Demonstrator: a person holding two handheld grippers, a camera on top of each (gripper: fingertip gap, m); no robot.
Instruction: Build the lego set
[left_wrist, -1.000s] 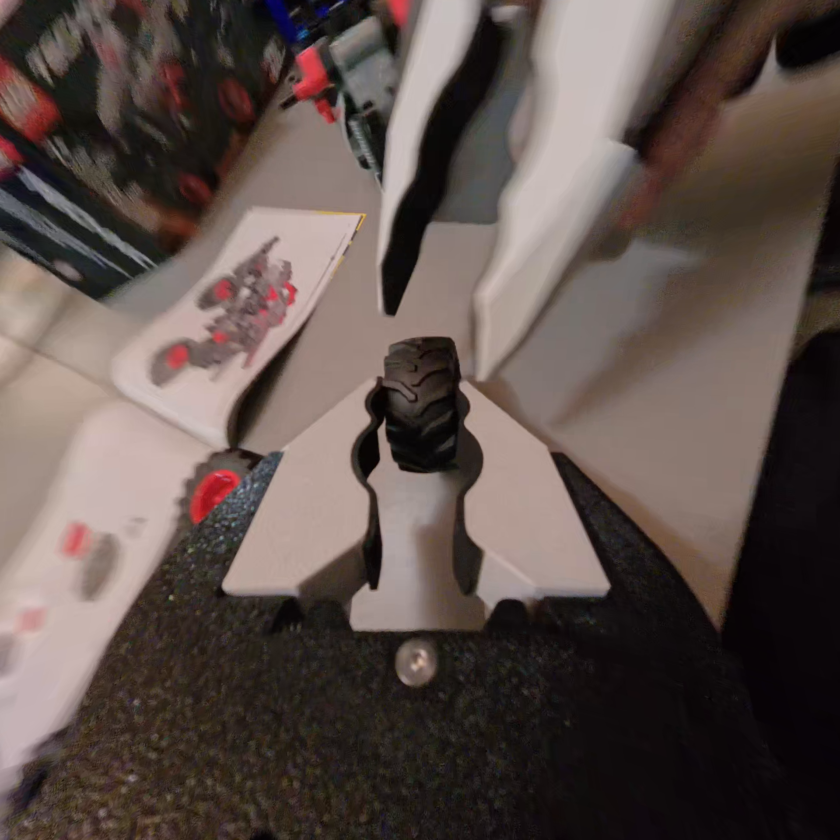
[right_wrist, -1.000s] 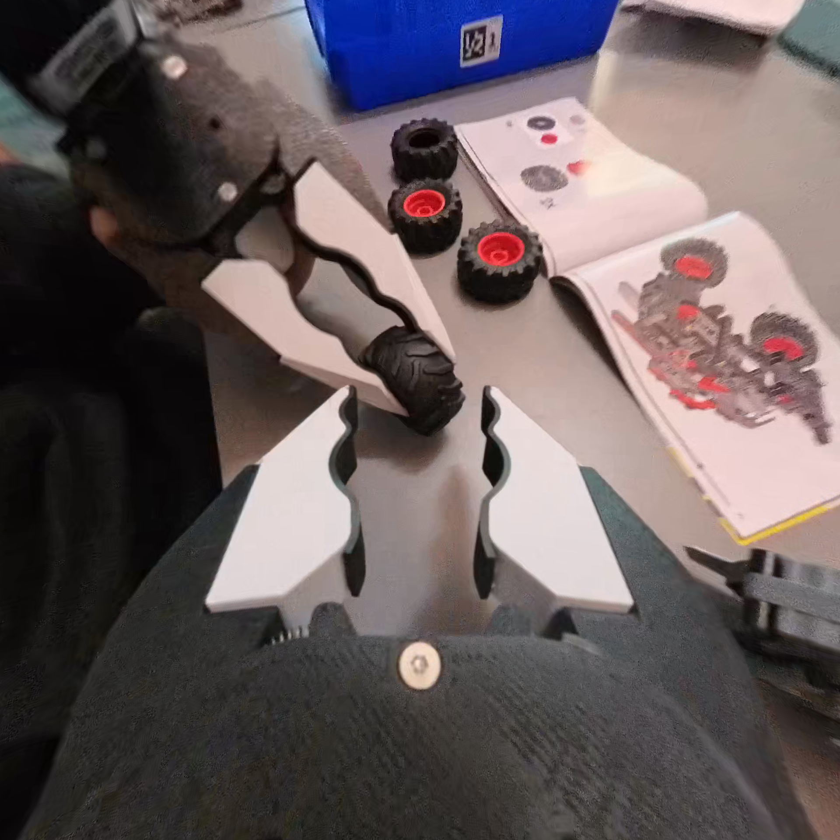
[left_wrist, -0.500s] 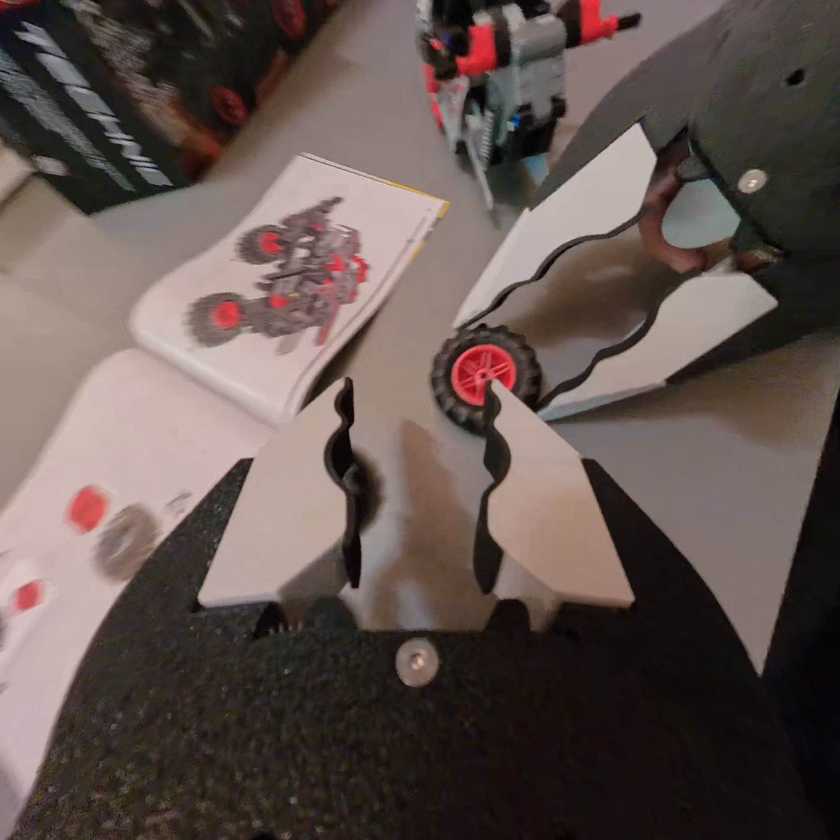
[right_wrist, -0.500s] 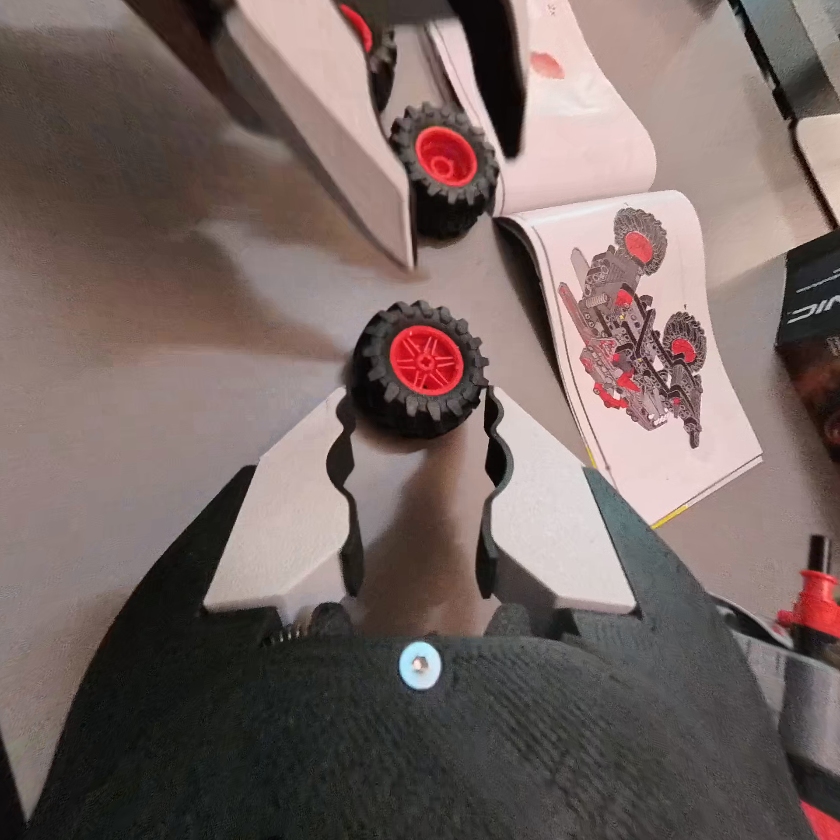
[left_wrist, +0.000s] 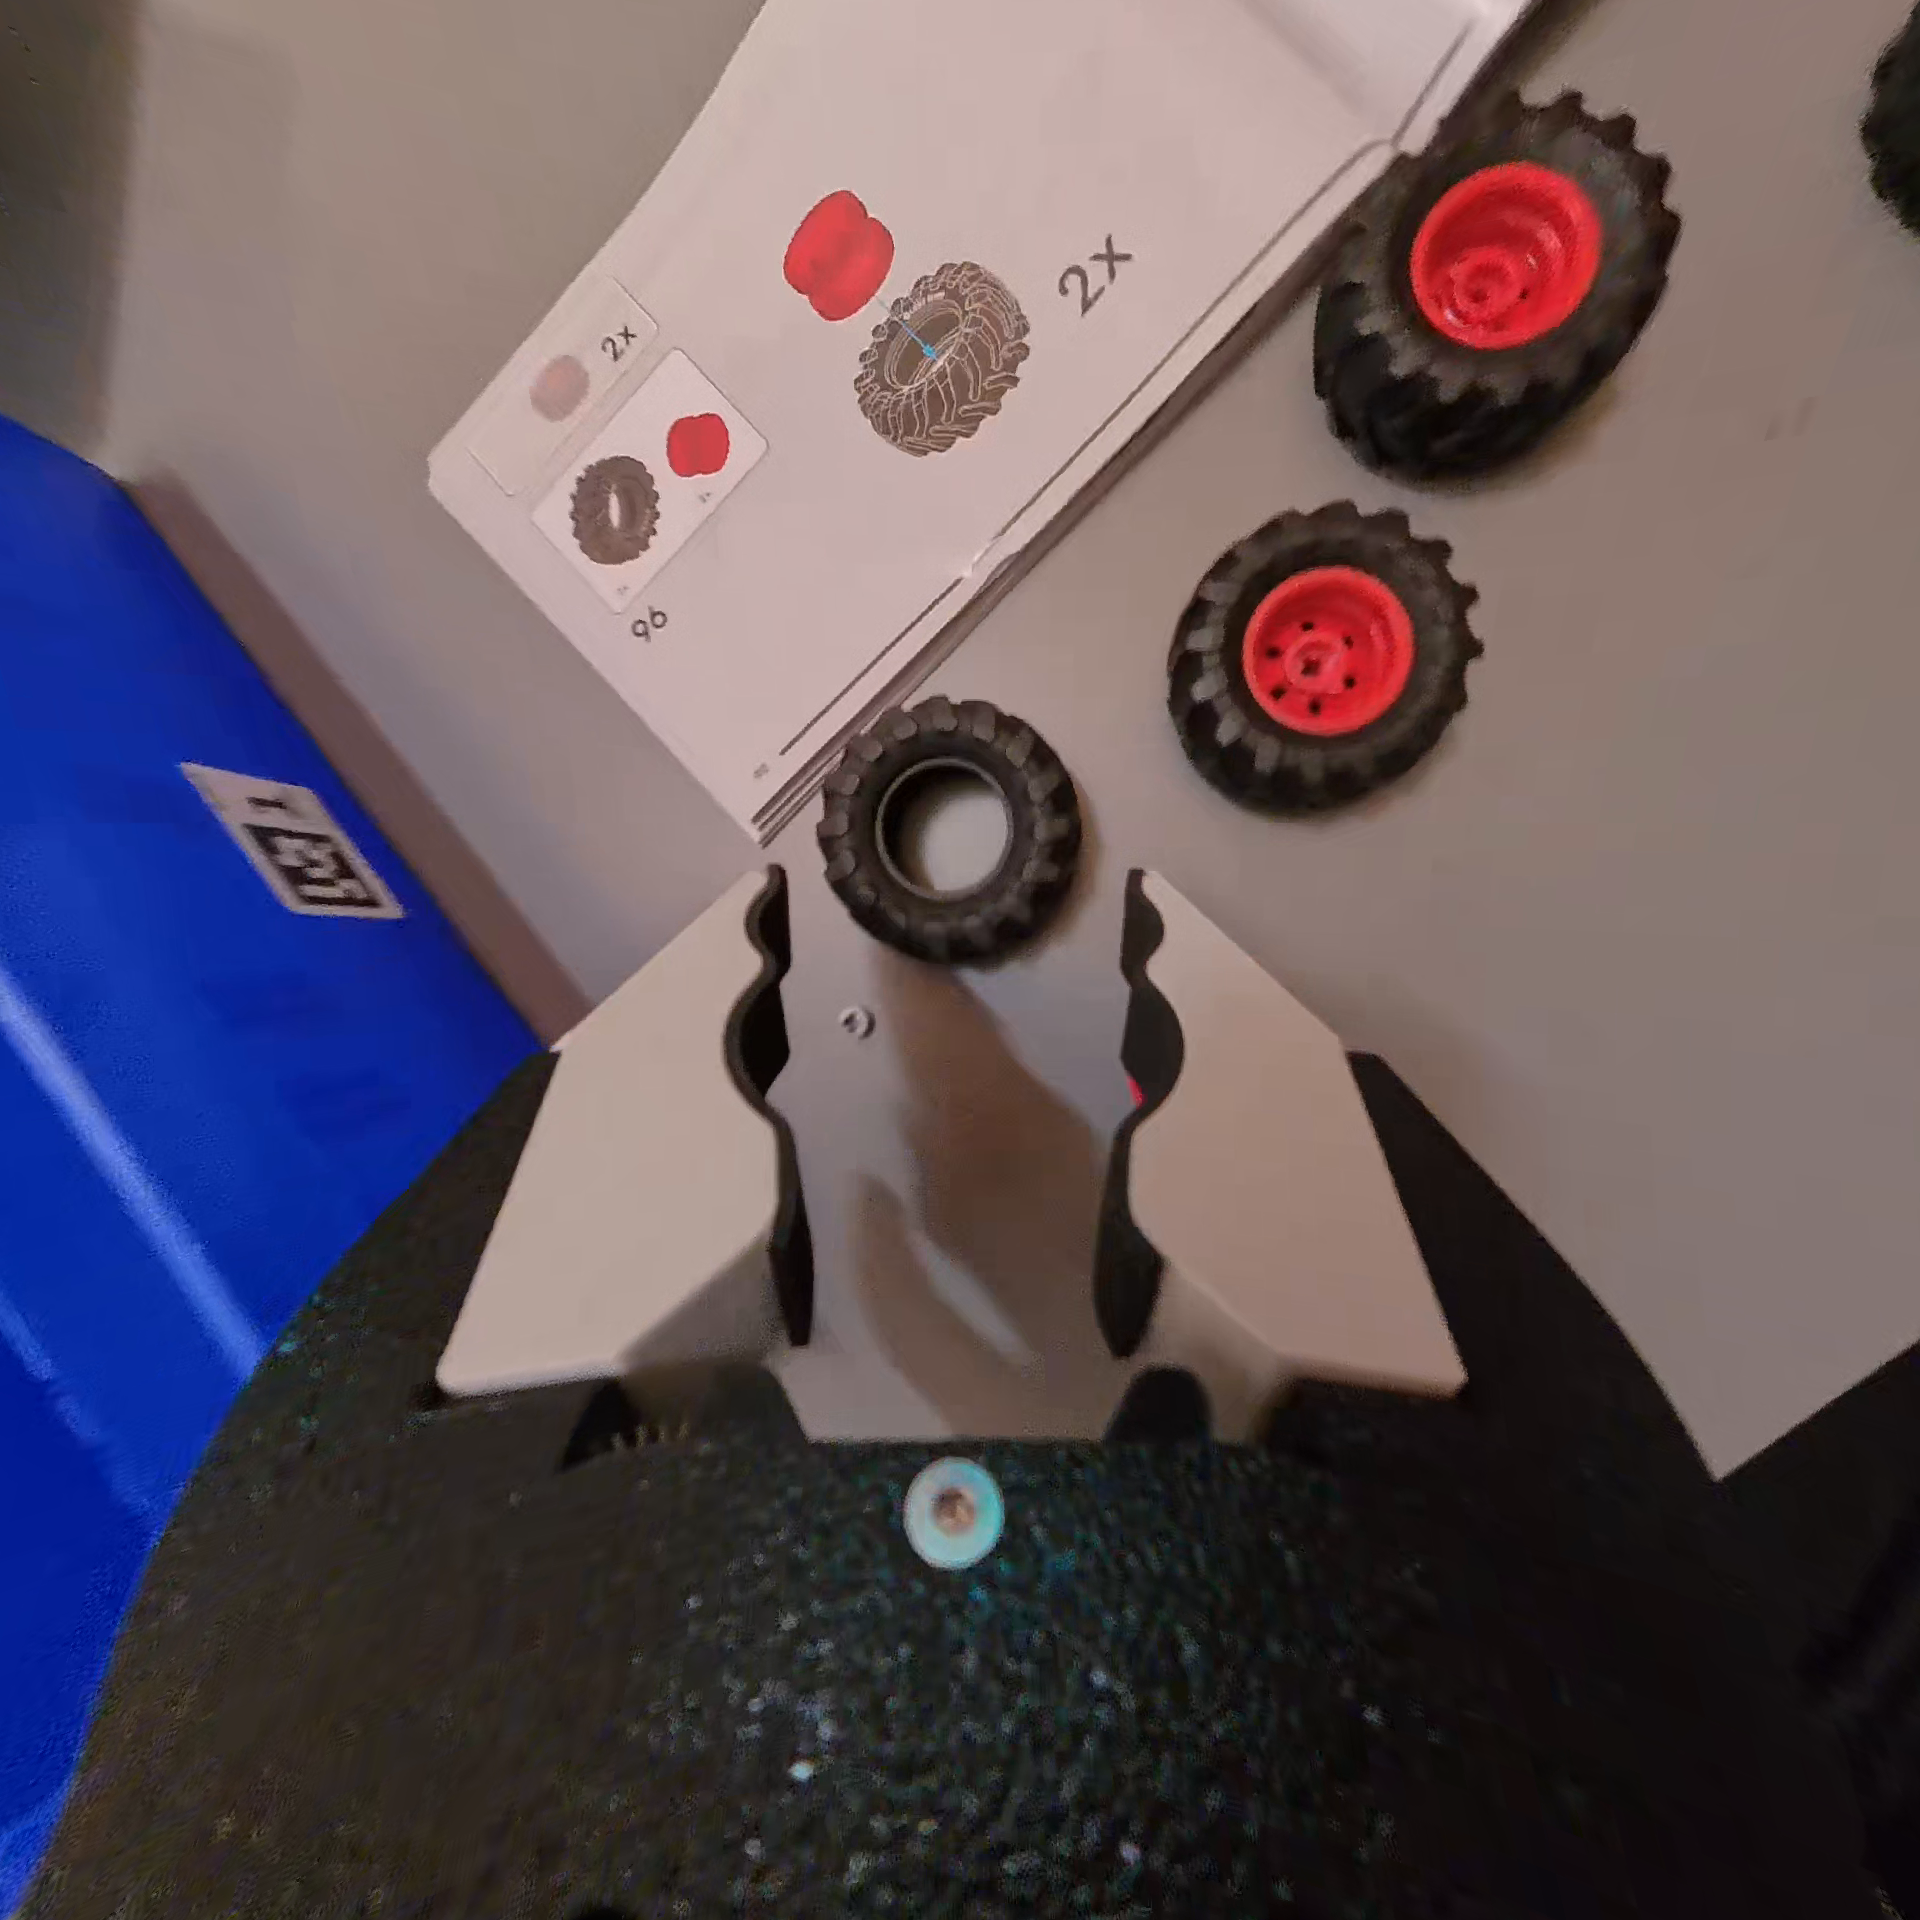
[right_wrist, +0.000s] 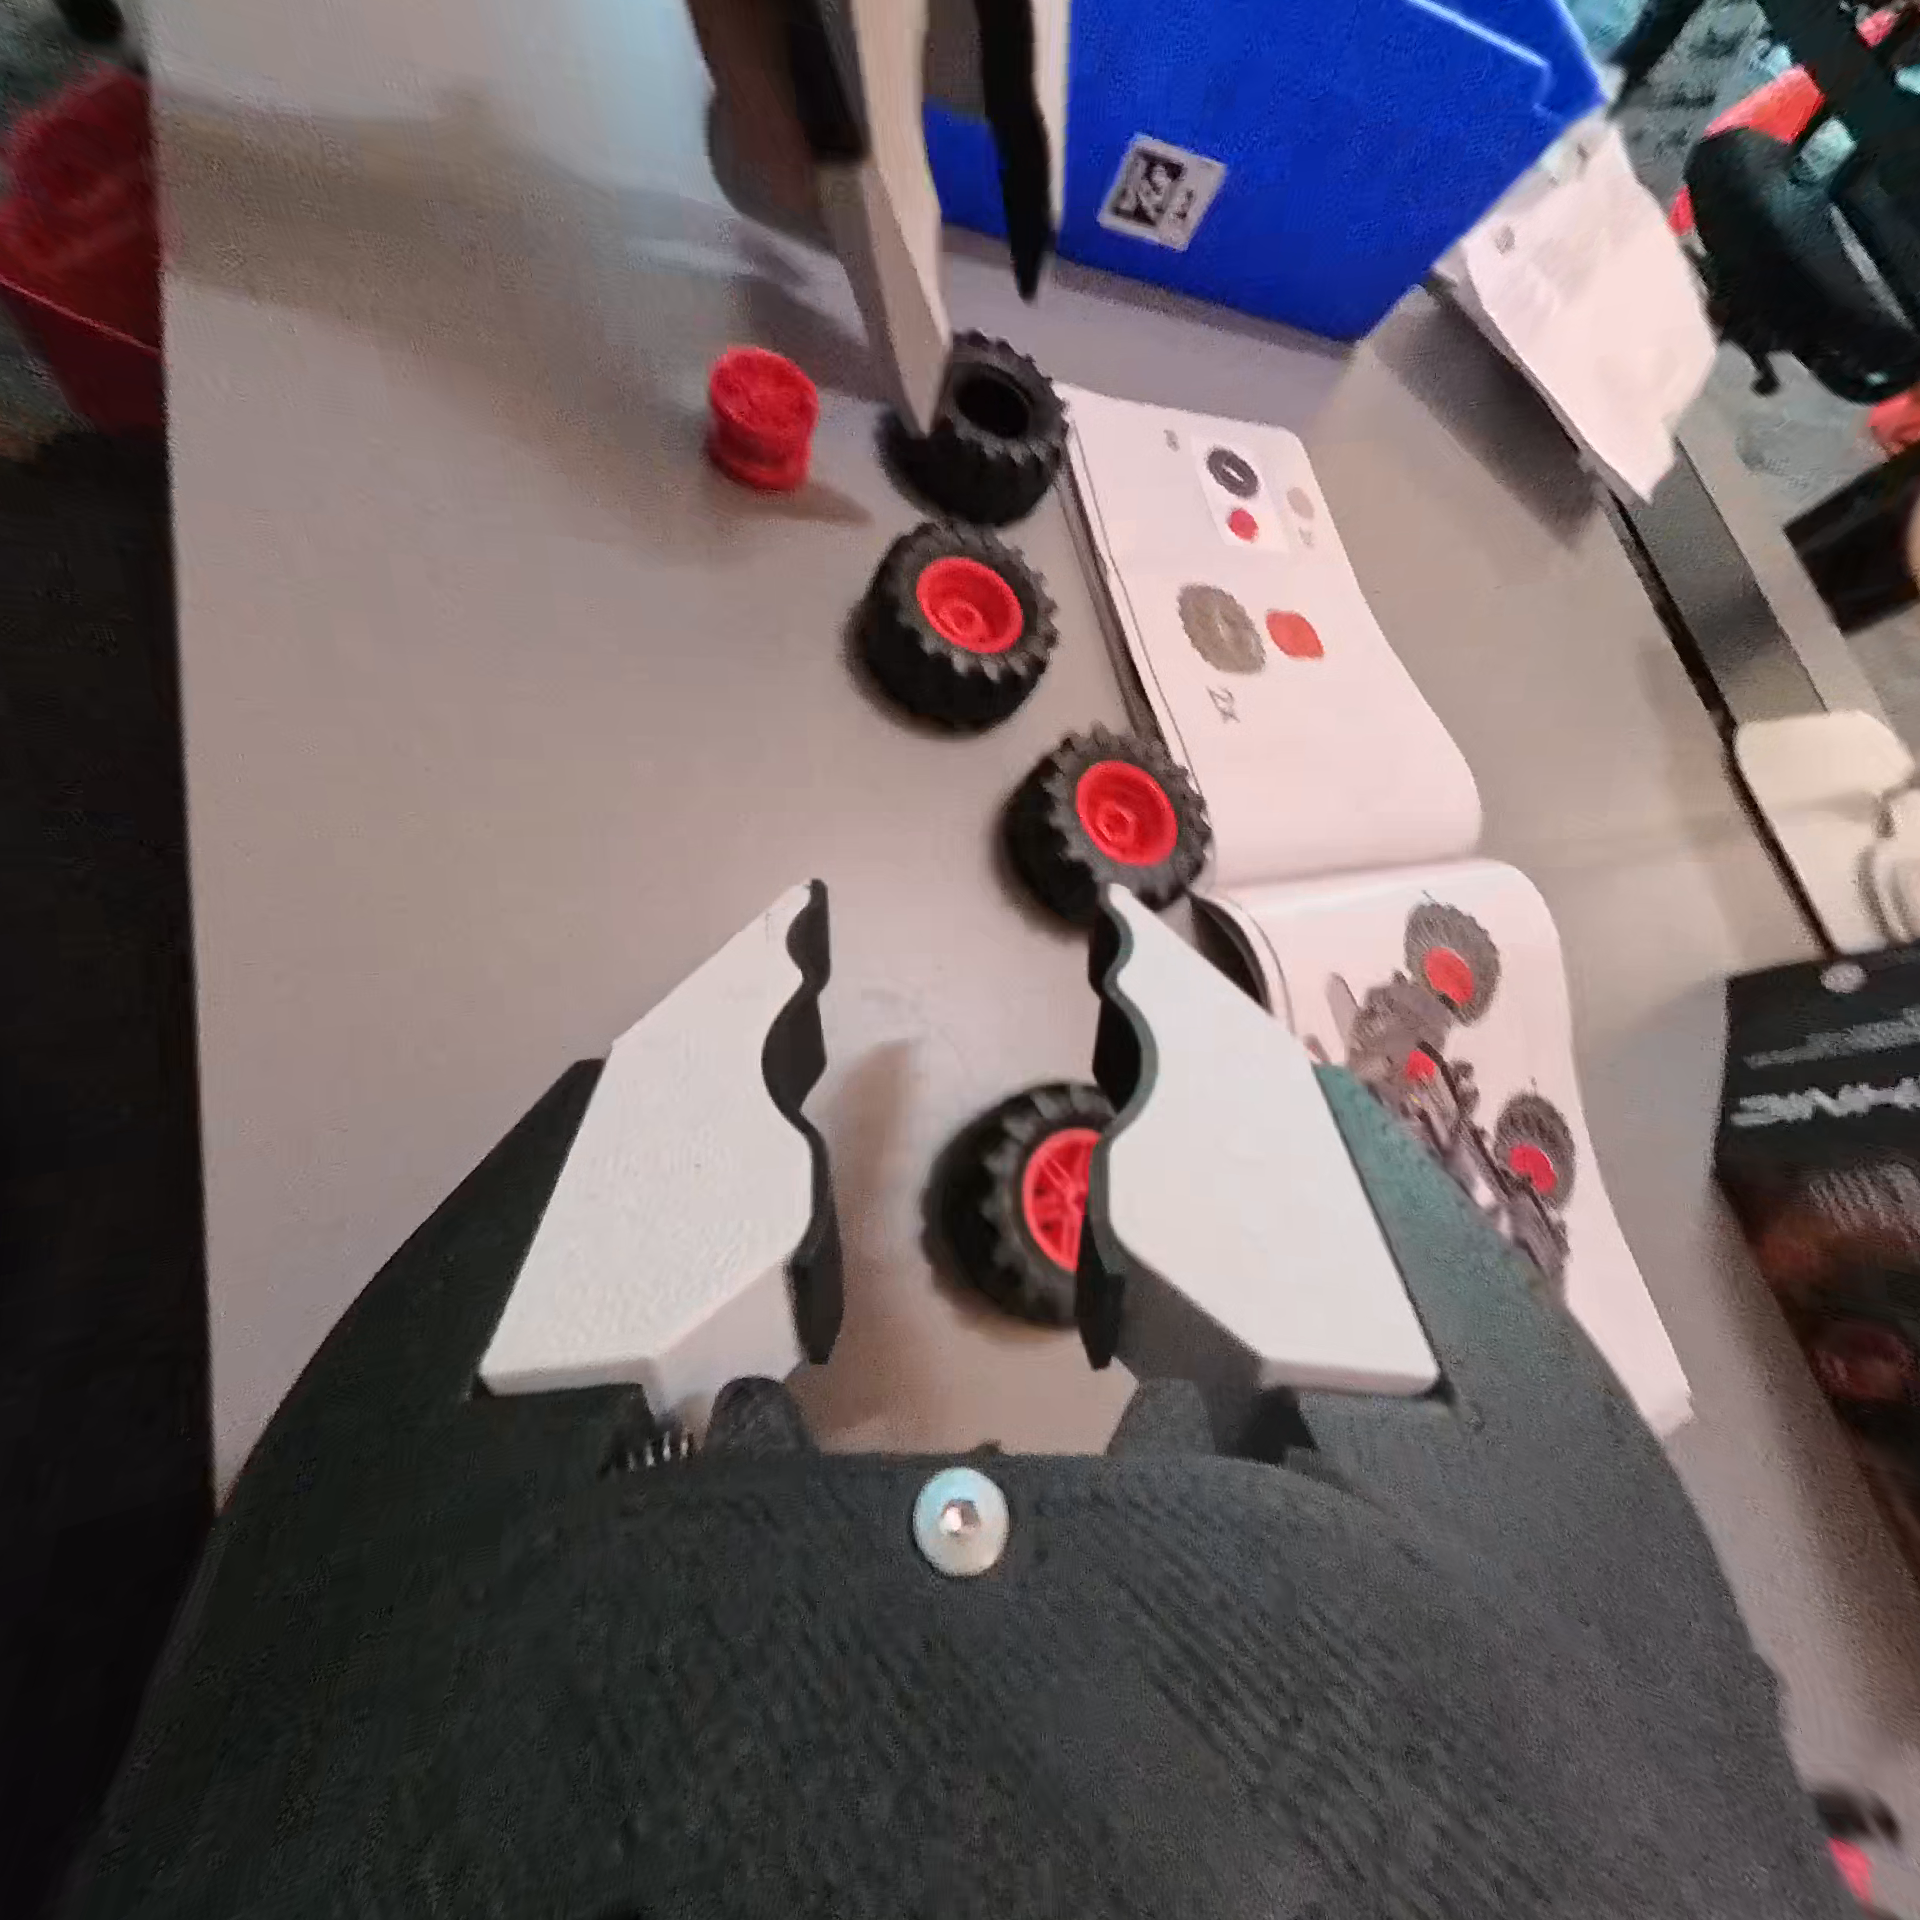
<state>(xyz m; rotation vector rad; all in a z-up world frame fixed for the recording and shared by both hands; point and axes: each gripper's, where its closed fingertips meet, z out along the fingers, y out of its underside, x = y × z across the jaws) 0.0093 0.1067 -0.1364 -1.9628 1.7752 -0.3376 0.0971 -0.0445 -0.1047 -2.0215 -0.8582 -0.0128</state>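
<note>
My left gripper (left_wrist: 956, 894) is open and empty, its tips just short of an empty black tyre (left_wrist: 948, 831) that lies flat on the grey table. In the right wrist view the left gripper (right_wrist: 971, 353) hangs over the same tyre (right_wrist: 987, 436), with a loose red rim (right_wrist: 762, 416) standing beside it. Two finished wheels with red rims (left_wrist: 1325, 657) (left_wrist: 1496, 281) lie past the tyre. My right gripper (right_wrist: 961, 904) is open. A third red-rimmed wheel (right_wrist: 1029, 1195) lies on the table below its jaws, partly hidden by the right finger (right_wrist: 1226, 1164).
An open instruction booklet (right_wrist: 1299, 675) (left_wrist: 883, 364) lies beside the row of wheels (right_wrist: 1112, 821) (right_wrist: 956, 634). A blue bin (right_wrist: 1299, 135) (left_wrist: 156, 987) stands behind. A black box (right_wrist: 1818, 1091) is at the right, a red bin (right_wrist: 73, 239) at the far left.
The left gripper let go of the wheel it held, opened, and swung over to the empty tyre. The right gripper stayed open and moved over the released wheel.
</note>
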